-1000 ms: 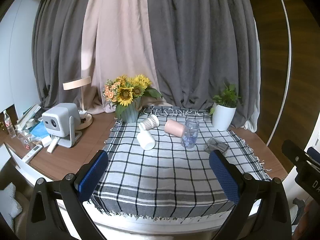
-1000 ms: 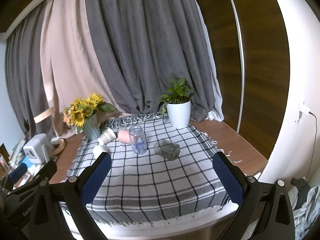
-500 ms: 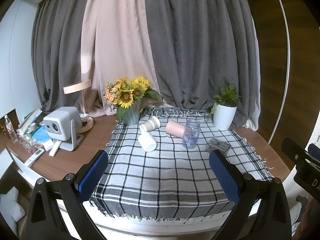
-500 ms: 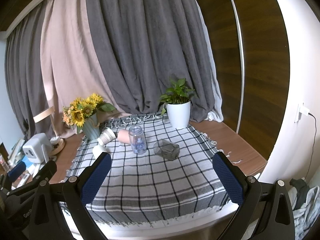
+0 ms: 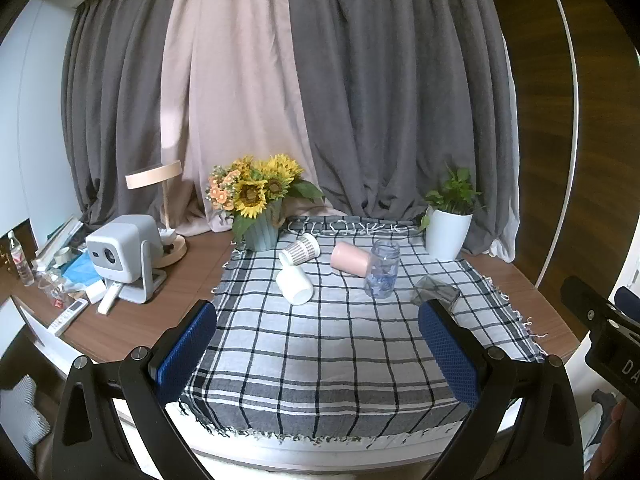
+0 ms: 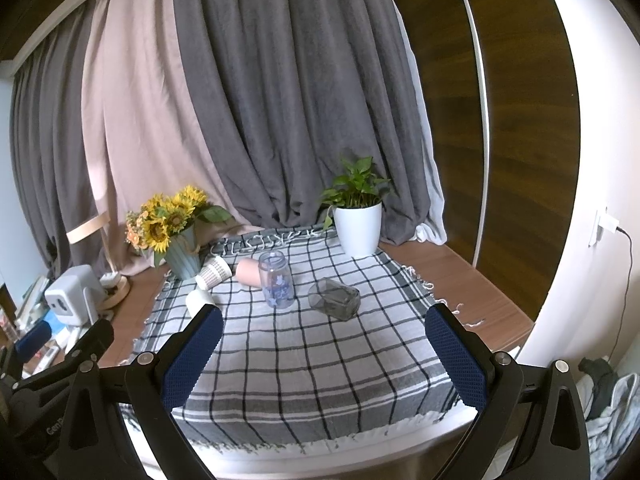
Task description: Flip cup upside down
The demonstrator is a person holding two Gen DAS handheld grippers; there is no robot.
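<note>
Table (image 5: pixel 192 264) carries a plaid cloth (image 5: pixel 332 344) over most of its top; I see nothing on the near half of the cloth, all objects sit toward the far end. Behind them, sunflowers (image 5: pixel 256 196) at far left of the cloth, a potted plant (image 5: pixel 448 232) at far right; a projector (image 5: pixel 120 256) stands off the cloth on bare wood. I hold both grippers back from the near edge, well apart from every cup. Left gripper (image 5: pixel 318 350) is spread wide with nothing between the pads; right gripper (image 6: pixel 324 354) likewise, fully spread and holding nothing. Cups, as far as I can tell: a clear jar (image 5: pixel 382 269) stands upright, mouth up, mid-cloth; a dark glass (image 6: pixel 334 298) lies on its side to the jar's right; a pink cup (image 5: pixel 351 259) lies on its side just left of the jar, seeming to touch it; a white cup (image 5: pixel 295 286) lies tipped nearer me; a patterned cup (image 5: pixel 300 245) lies by the vase. None rests mouth-down. My read: task not started. The sentence does not say which cup is meant. All is left: approach, grasp, turn over, set down on its rim.
</note>
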